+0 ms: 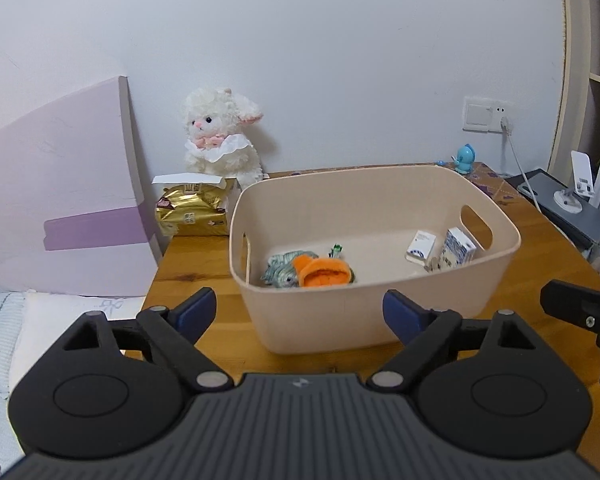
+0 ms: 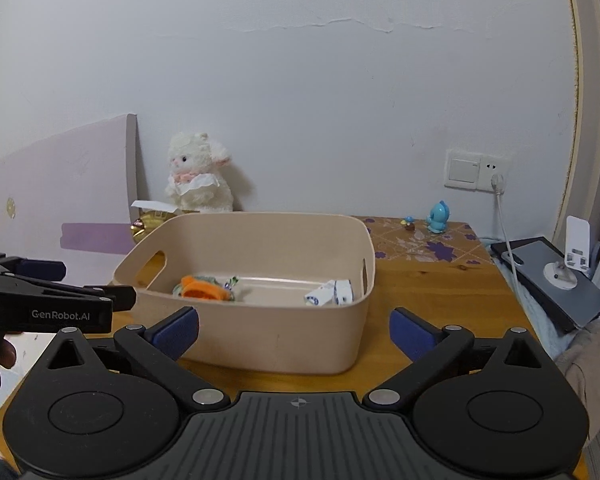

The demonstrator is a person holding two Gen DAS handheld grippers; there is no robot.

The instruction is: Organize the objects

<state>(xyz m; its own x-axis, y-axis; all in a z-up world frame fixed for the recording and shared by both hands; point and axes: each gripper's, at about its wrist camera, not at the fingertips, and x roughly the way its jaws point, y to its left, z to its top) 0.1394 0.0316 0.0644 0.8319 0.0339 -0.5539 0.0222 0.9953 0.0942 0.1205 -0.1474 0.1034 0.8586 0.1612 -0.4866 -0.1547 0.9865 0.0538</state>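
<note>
A: Nearest the lens are the claws themselves. The left claw [image 1: 298, 314] is spread wide with nothing between its blue pads [image 1: 196, 312], hanging just in front of the near wall of the beige bin [image 1: 320, 320]. The right claw [image 2: 294, 332] is spread the same way, also empty, facing that same wall.

B: So nothing is in hand. What is in the bin?

A: From left to right on its floor: a crumpled blue-green wrapper [image 1: 278, 272], touching an orange plush piece [image 1: 324, 272], then a small green-and-white scrap [image 1: 336, 250] just behind them. Well apart, at the right end by the handle slot, stand two small white boxes [image 1: 440, 250], leaning close together.

B: And outside it?

A: At the table's [image 1: 188, 264] far left corner a gold tissue pack [image 1: 192, 210], with a white plush lamb [image 1: 220, 136] behind it against the wall. At the far right corner, on a patterned mat, a small blue figurine [image 2: 439, 218] and a tinier one [image 2: 409, 223] beside it.

B: Which step, then?

A: I judge it a pause between picks: several things already binned, both claws free. If more is to go in, the next move calls for a reach past the bin to a far corner. The figurines look small and hard, so they would need a careful, centred pinch. Which item comes next I cannot tell.
</note>
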